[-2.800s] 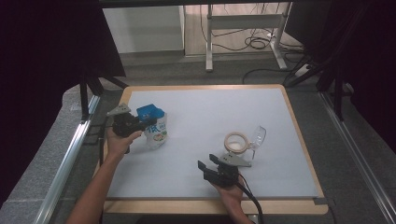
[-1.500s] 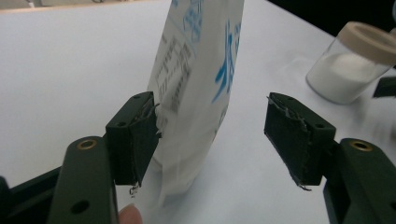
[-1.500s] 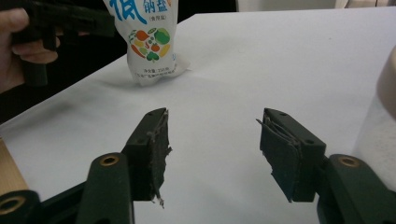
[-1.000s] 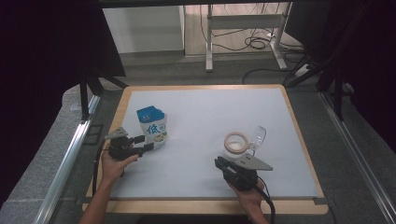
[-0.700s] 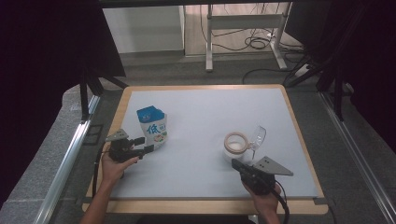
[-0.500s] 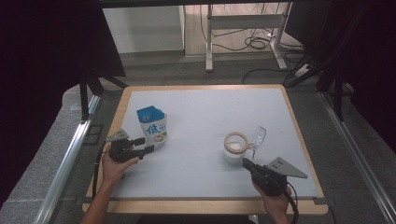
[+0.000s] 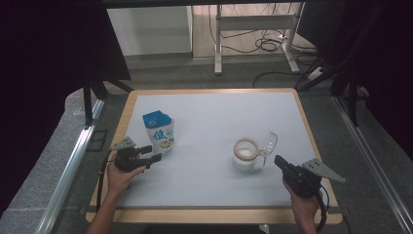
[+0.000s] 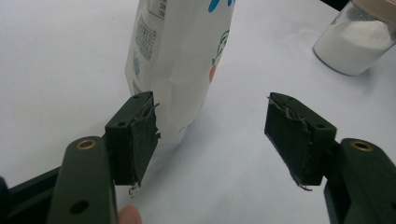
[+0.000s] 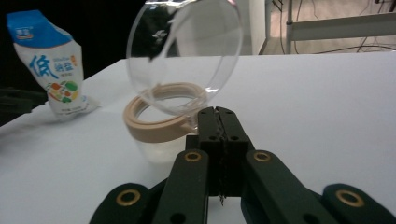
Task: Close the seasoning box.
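**Mia:** On the white table (image 7: 209,117) stands a blue and white bag (image 7: 159,132). It is upright, near the left side. Where is the left gripper (image 7: 152,154)?

**Tom:** It sits just beside the bag, low on the table. Its jaws are wide apart and hold nothing. From the left gripper view, the bag (image 8: 180,60) is just past the left pad, not between the pads. Whether that pad touches the bag is hard to tell.

**Mia:** And the jar?

**Tom:** The jar (image 7: 245,155) stands right of the middle of the table, well apart from the bag. It has white powder inside and a tan ring on top. Its clear lid (image 7: 267,144) is flipped open and stands up at the jar's right side.

**Mia:** What about the right gripper (image 7: 278,162)?

**Tom:** It is near the jar, on the right and a bit toward the person. Its jaws are pressed tight together with nothing in them. From the right gripper view, the tips (image 9: 218,116) are just in front of the tan ring (image 9: 156,122), under the clear lid (image 9: 184,56).
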The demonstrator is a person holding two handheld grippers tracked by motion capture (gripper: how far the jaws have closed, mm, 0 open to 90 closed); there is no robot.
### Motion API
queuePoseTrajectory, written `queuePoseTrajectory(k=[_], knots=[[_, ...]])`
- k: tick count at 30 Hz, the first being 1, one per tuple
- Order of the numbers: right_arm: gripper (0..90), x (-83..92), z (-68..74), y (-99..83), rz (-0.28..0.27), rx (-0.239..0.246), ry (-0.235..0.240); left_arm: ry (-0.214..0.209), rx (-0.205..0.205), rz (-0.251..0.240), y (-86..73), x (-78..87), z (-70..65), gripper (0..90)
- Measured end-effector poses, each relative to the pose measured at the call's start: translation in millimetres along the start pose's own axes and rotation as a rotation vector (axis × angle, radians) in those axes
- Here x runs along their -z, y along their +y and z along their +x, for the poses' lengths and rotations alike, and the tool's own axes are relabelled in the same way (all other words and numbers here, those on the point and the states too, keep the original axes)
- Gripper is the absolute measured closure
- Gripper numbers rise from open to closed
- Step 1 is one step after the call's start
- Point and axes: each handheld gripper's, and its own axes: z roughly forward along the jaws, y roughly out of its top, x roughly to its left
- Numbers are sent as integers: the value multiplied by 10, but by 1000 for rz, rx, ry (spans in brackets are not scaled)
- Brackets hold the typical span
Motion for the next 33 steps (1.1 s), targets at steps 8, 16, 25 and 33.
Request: queuePoseTrajectory(k=[8, 16, 25, 33], knots=[[899, -122, -50, 70, -11, -10, -11, 6, 1, 2, -48, -7, -6, 338], [898, -218, -22, 116, -17, 1, -12, 17, -7, 8, -96, -2, -13, 337], [898, -251, 36, 140, -24, 15, -8, 14, 3, 9, -126, -8, -23, 336], [898, -291, 97, 169, -26, 24, 7, 1, 3, 6, -127, -17, -51, 334]])
